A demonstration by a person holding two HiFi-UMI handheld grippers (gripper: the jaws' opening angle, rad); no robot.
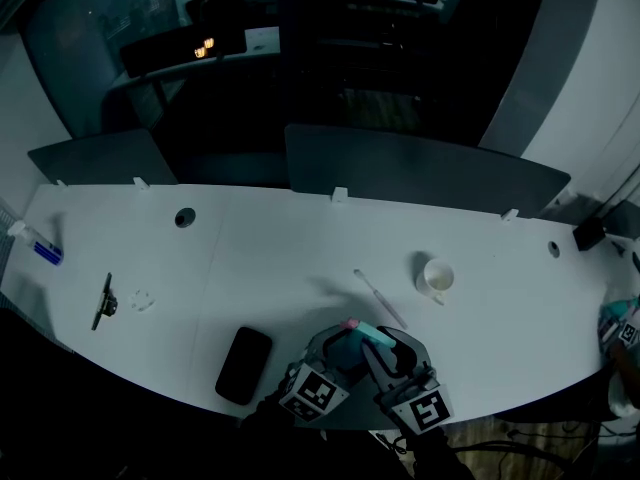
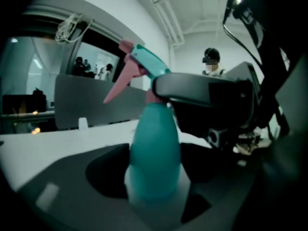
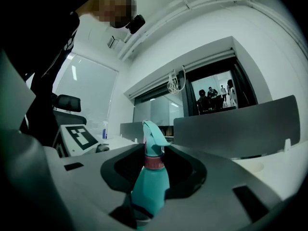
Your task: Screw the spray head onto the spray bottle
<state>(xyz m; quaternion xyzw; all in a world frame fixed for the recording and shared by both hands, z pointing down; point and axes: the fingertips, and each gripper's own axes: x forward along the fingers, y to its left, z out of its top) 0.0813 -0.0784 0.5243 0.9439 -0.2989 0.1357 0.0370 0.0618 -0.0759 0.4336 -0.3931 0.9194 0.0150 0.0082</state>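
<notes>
Teal spray bottle [image 2: 155, 148], spray head [image 2: 142, 64] sitting on top, is at the white desk's [image 1: 300, 258] near edge. Left gripper [image 2: 153, 186] clamped on its body, right gripper [image 3: 153, 174] clamped at the pink neck collar

Spray bottle [image 2: 155, 148]: teal. Spray head [image 2: 147, 64]: teal, with pink trigger [image 2: 117, 86] and pink collar [image 3: 154, 163]. Counter [image 1: 280, 258]: white. Phone [image 1: 245, 364]: black. Cup [image 1: 437, 277]: white. Marker cubes [image 1: 318, 392]: black squares on white. Dividers [image 1: 420, 173]: dark grey.
</notes>
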